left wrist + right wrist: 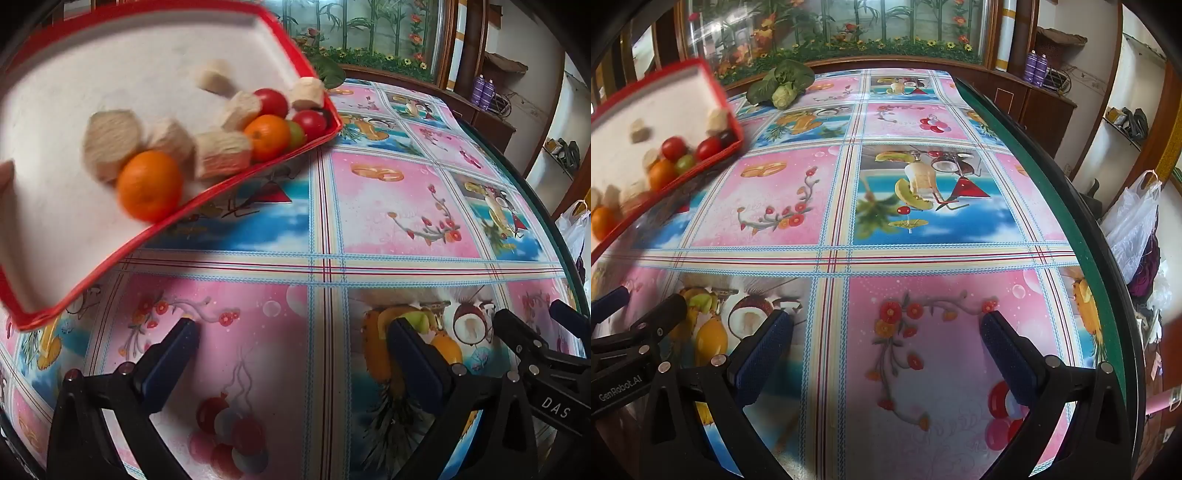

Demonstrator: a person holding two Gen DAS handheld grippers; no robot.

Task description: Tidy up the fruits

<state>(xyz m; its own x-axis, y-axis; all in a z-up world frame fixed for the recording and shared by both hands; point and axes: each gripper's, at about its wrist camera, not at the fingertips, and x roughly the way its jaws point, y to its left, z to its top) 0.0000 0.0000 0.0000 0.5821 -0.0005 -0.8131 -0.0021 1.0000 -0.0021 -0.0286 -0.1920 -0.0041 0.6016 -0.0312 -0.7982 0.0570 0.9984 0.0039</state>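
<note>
Left tongs [291,328] released | right tongs [886,321] released | fruit tray [236,177] tilted, up-left, apart

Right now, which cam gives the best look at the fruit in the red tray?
Left wrist. The red tray fills the upper left, and the near orange and tomatoes read clearly despite blur. Right wrist shows the tray smaller, cut by the left edge, its contents blurrier.

Table [923,236] under glossy pink-and-blue patterned tablecloth [798,195]. Far: wooden cabinet [1045,99] below a painted bamboo-and-flower glass panel [871,26]; two purple spray cans [1036,68] on top. Right: white wall shelves [1123,125], white plastic bag [1134,229].
</note>
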